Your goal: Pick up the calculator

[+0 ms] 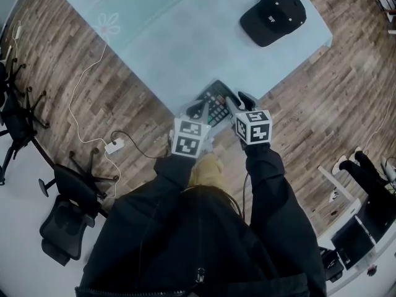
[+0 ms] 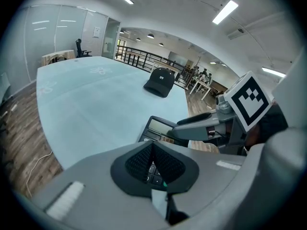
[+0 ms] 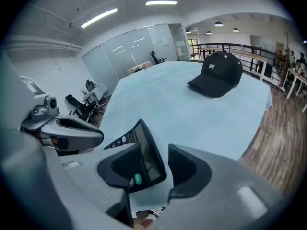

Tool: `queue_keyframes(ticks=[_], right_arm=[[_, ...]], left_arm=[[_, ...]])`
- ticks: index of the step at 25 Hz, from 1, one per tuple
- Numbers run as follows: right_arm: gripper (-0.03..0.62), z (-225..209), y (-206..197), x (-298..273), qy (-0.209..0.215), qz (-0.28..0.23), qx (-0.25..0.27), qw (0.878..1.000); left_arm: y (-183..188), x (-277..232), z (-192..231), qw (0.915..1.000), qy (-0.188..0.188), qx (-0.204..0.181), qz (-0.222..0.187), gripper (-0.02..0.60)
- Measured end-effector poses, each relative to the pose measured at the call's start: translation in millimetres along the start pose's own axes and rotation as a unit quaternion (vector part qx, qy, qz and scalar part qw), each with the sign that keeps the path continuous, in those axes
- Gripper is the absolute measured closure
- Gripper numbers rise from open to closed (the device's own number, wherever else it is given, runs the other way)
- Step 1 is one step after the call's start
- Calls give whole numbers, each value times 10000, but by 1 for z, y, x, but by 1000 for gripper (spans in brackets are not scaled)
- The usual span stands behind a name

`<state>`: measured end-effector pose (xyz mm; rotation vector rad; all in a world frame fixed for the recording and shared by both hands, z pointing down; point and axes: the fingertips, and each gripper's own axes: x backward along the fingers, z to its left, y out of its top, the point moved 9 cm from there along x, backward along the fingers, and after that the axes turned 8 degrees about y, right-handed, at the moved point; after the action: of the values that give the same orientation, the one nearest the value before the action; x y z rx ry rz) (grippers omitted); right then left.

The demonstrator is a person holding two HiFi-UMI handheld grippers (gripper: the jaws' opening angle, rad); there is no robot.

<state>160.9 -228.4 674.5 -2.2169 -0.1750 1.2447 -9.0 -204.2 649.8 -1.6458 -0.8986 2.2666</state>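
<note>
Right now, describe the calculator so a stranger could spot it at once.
Find the big pale blue table. At its corner nearest the person is the calculator. Unlike the soft black cap farther up the table, it is a flat dark slab with rows of keys and a display.

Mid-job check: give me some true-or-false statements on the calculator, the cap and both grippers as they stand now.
1. The black baseball cap lies on the pale blue tablecloth. True.
2. The black calculator sits at the table's centre. False: it lies at the near corner, by the grippers.
3. The right gripper has its fingers apart, with the calculator's edge between them. True.
4. The left gripper has its fingers wide apart. False: they are together.
5. The cap touches the calculator. False: they lie well apart.
</note>
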Motion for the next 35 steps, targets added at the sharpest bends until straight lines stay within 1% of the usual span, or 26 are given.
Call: queue_keyframes(ticks=[3,7,9,11,14,16,17,20,23,29,31,33,35], right_arm=[[412,-4,1,-10,378,94,-3,9992],[411,-8,6,-22,877,329,59,9956],[411,-13,6,-24,1136,374,-58,9928],[414,-17,4,-27,1467,433,-241,9879],[423,-20,-1,-33,2011,613,-458,9766],[467,-19,-1,-34,2210,591,-583,9717],[469,-19,-2,-34,2262,564,-636,9704],[490,-15,-7,-28,2361,417,-822,9673],[510,-9,-8,-18,2338,238,-923,9676],[523,16,-4,-3,2089,137,-480,9767],[523,24,-1,5,1981,-76,-454,9791],[525,32,5,17,1860,-397,-494,9805],[525,40,15,33,1691,-756,-491,9815]], left_arm=[[-2,0,1,10000,-7,14,23,584],[-2,2,5,10000,-8,14,27,584],[-3,3,8,10000,10,6,24,584],[-4,5,9,10000,19,14,23,584],[-5,7,11,10000,23,23,14,584],[-7,9,12,10000,46,20,5,584],[-8,11,13,10000,58,22,1,584],[-11,14,13,10000,80,38,-8,584],[-11,18,11,10000,76,37,-50,584],[-12,29,9,9998,97,31,-156,584],[-11,35,7,9997,113,15,-223,584],[-7,44,8,9995,117,32,-305,584],[1,56,9,9989,76,165,-436,584]])
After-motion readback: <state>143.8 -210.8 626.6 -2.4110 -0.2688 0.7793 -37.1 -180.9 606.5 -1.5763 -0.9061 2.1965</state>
